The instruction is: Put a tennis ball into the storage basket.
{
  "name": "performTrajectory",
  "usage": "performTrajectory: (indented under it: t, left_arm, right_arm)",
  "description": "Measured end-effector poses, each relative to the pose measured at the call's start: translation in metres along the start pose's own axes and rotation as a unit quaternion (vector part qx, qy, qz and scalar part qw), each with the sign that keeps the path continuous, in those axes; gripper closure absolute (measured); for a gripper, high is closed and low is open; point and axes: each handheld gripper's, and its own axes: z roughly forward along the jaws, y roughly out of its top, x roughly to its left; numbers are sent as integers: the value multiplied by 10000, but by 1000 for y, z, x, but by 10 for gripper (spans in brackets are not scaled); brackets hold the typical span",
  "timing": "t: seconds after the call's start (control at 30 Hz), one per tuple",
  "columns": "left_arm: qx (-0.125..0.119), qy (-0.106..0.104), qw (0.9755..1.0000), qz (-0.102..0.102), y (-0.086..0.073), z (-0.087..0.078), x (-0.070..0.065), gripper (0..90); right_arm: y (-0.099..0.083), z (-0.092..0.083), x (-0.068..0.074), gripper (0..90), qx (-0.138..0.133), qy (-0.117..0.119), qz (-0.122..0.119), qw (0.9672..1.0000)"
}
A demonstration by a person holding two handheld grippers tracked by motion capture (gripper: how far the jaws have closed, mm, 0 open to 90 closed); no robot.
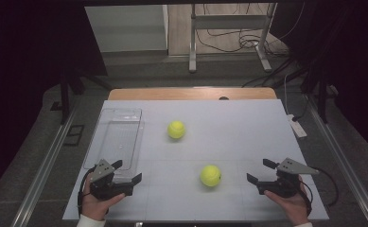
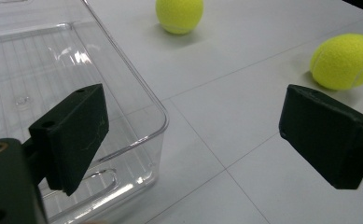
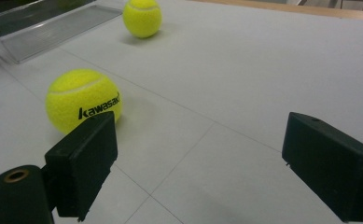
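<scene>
Up close, the right gripper (image 3: 198, 158), jaws spread and empty, reveals black lettering on the near tennis ball (image 3: 82, 99).

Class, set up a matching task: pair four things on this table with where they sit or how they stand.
1 near tennis ball
2 far tennis ball
3 clear tray
4 left gripper

a open, at the tray's near end
b along the table's left side
c between the two grippers
d mid-table, right of the tray

Pairs: 1-c, 2-d, 3-b, 4-a
</scene>
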Motion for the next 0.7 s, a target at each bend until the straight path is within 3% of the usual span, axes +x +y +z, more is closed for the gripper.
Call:
performTrajectory:
  t: [0.47,0.7]
  left_arm:
    - [-75,3,10000,-22,2,-1,-2,93]
    - [-117,-35,9998,-139,2,-2,0,93]
  right_arm:
    - [-3,3,-1,120,106,-28,-20,9999]
    - [-4,4,1,121,108,24,-29,9999]
